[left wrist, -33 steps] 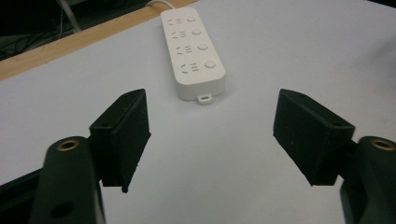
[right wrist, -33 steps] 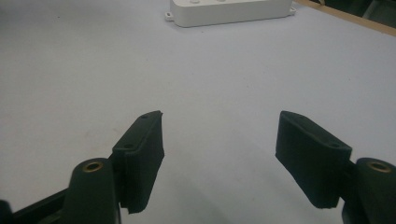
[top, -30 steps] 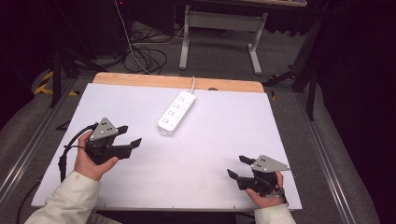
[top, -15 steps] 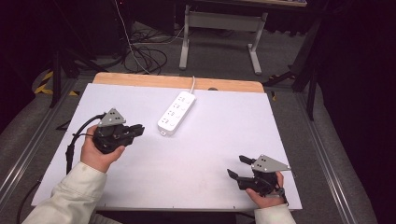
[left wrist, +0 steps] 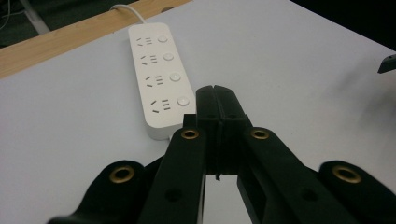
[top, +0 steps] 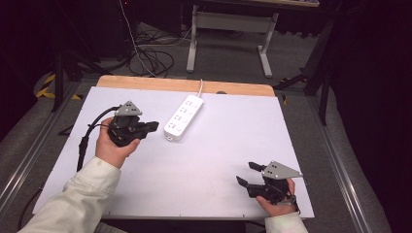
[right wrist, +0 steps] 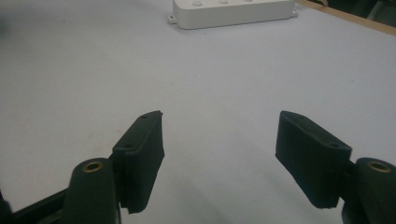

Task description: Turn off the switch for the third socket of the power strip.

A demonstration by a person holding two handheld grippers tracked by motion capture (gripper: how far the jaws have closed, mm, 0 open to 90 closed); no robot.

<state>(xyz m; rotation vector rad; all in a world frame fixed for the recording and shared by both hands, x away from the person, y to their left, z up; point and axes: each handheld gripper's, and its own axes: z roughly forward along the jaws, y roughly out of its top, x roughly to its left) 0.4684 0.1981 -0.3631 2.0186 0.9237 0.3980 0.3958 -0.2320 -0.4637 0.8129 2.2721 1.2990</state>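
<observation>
From the high view, the power strip (top: 182, 117) lay near the desk's (top: 204, 160) far edge, just beside the left tongs (top: 151, 126). In the left gripper view, those tongs (left wrist: 217, 93) had just pressed together, empty. In the right gripper view, the right tongs (right wrist: 219, 140) stood apart.

A white four-socket plastic power strip (top: 183, 117) lies on the white rectangular table (top: 218, 145), slightly left of centre in the upper half of the high view, running diagonally. The left gripper (top: 151, 126) sits just left of the strip's lower end. The right gripper (top: 247, 173) is at the lower right, well apart from the strip. A wooden edge strip (top: 145, 83) runs behind the table's far side.
</observation>
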